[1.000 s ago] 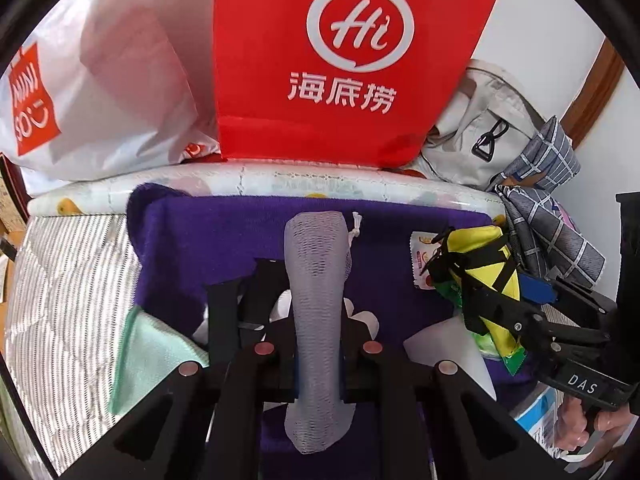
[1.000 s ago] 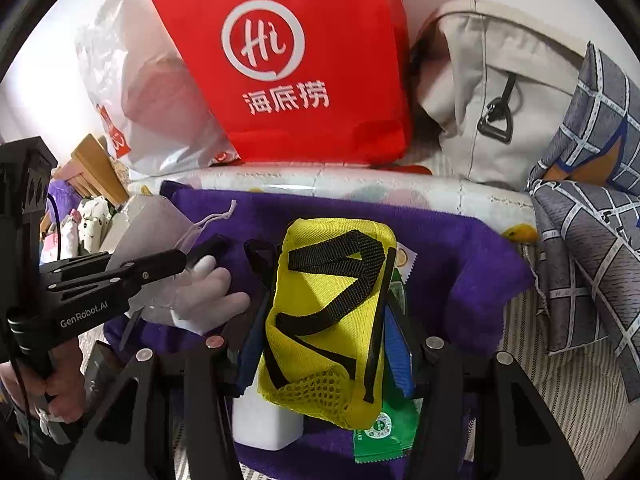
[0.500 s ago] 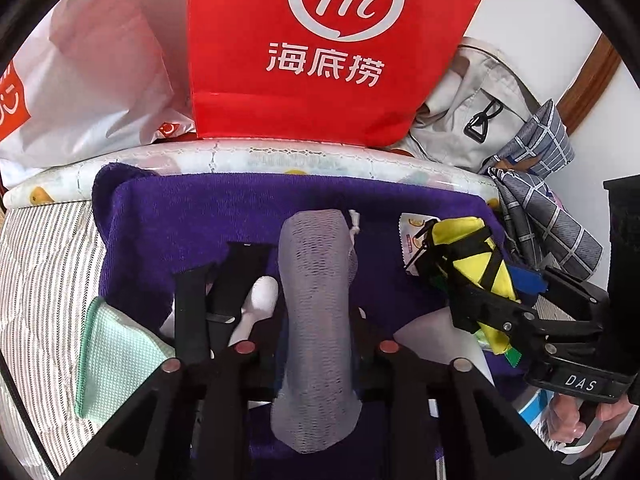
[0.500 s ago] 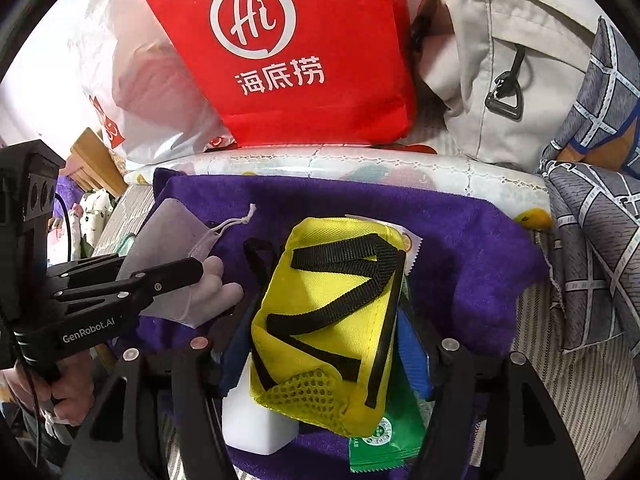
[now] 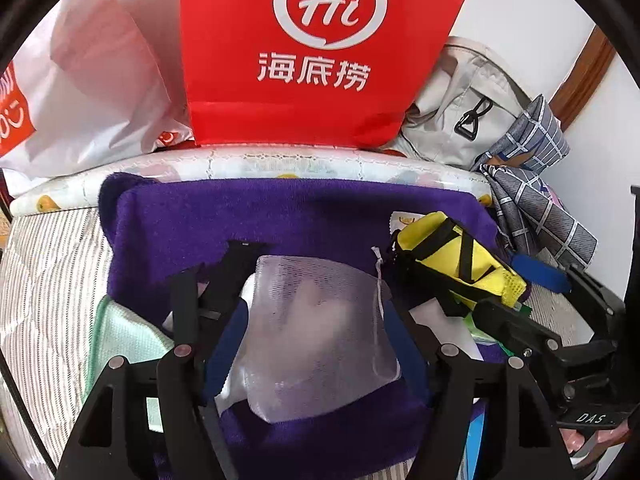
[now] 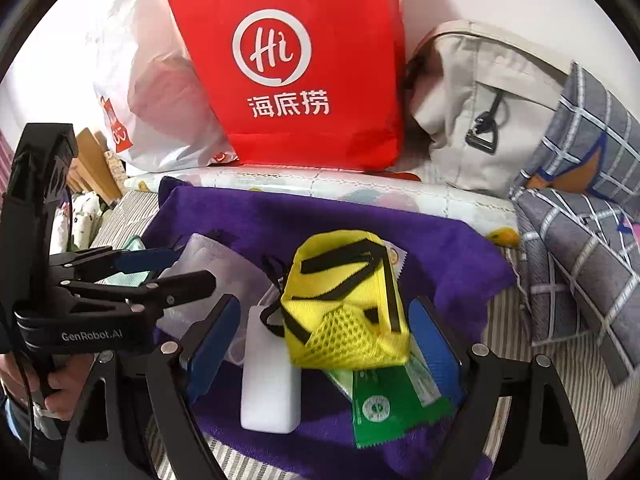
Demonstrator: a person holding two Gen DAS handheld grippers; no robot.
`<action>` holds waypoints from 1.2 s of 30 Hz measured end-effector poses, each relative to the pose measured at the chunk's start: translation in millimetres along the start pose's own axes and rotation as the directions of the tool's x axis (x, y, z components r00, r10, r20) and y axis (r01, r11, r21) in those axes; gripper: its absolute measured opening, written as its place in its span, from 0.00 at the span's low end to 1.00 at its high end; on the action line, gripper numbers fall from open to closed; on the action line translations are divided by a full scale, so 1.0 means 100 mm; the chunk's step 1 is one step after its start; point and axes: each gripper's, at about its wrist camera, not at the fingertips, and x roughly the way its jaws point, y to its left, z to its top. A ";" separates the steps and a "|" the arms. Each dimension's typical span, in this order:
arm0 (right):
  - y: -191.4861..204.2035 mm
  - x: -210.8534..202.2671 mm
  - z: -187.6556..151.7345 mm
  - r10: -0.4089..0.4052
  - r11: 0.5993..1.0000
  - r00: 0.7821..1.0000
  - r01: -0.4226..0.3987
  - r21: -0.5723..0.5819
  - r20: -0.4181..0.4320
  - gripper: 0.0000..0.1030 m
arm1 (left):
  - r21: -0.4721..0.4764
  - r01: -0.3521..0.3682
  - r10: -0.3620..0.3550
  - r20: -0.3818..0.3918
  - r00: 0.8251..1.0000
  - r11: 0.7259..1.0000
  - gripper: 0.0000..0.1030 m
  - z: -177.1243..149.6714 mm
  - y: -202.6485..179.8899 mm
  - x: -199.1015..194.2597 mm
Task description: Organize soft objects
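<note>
- Your left gripper (image 5: 316, 320) has its jaws opening around the translucent grey mesh drawstring pouch (image 5: 320, 332); the pouch lies slack between the blue pads on the purple fleece towel (image 5: 280, 220), and no pad appears to press on it.
- Your right gripper (image 6: 324, 328) is opening too, already wide; the small yellow fabric bag with black straps (image 6: 348, 300) sits between its fingers, seemingly free of both pads, resting partly on a white rectangular block (image 6: 270, 376) and a green sachet (image 6: 392, 392).
- Judged from this, you are in the release step: both soft items are set down side by side on the towel.
- Let the jaws spread fully before you lift, so neither pad drags cloth upward.
- Watch the pouch's white drawstring (image 5: 378, 276); it runs close to the right-hand finger of the left tool and could snag.
- The yellow bag looks tilted on the block; draw back straight along the fingers, not sideways, or it may tip off.
- Keep the two tools apart as you withdraw; they sit near each other.
</note>
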 end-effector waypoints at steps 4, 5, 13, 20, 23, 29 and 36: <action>0.01 -0.08 -0.05 0.012 0.998 1.000 -0.012 0.054 -0.010 0.83 | -0.007 -0.015 0.015 0.005 1.000 1.000 0.67 -0.06 0.03 -0.11; 0.03 -0.11 -0.06 0.011 0.999 1.000 -0.010 0.053 -0.008 0.83 | -0.007 -0.027 0.027 0.007 1.000 1.000 0.67 -0.07 0.04 -0.14; 0.12 -0.43 -0.15 -0.062 0.996 0.998 0.061 0.068 0.016 0.83 | -0.037 -0.023 0.024 0.024 0.999 0.999 0.71 -0.25 0.12 -0.46; 0.22 -0.75 -0.37 -0.103 0.992 0.994 0.101 0.075 0.030 0.83 | -0.052 -0.033 0.036 0.061 0.997 0.998 0.74 -0.49 0.11 -0.81; 0.30 -0.91 -0.48 -0.097 0.993 0.995 0.095 0.075 0.031 0.83 | -0.058 -0.033 0.037 0.079 0.996 0.998 0.76 -0.61 0.07 -0.97; 0.48 -1.34 -0.75 -0.113 0.992 0.991 0.108 0.068 0.070 0.91 | -0.047 -0.058 0.063 0.131 0.989 0.997 0.82 -0.92 -0.05 -1.37; 0.63 -1.89 -1.18 -0.173 0.984 0.974 0.165 0.066 0.145 0.99 | -0.012 -0.096 0.097 0.200 0.975 0.995 0.96 -1.36 -0.31 -1.82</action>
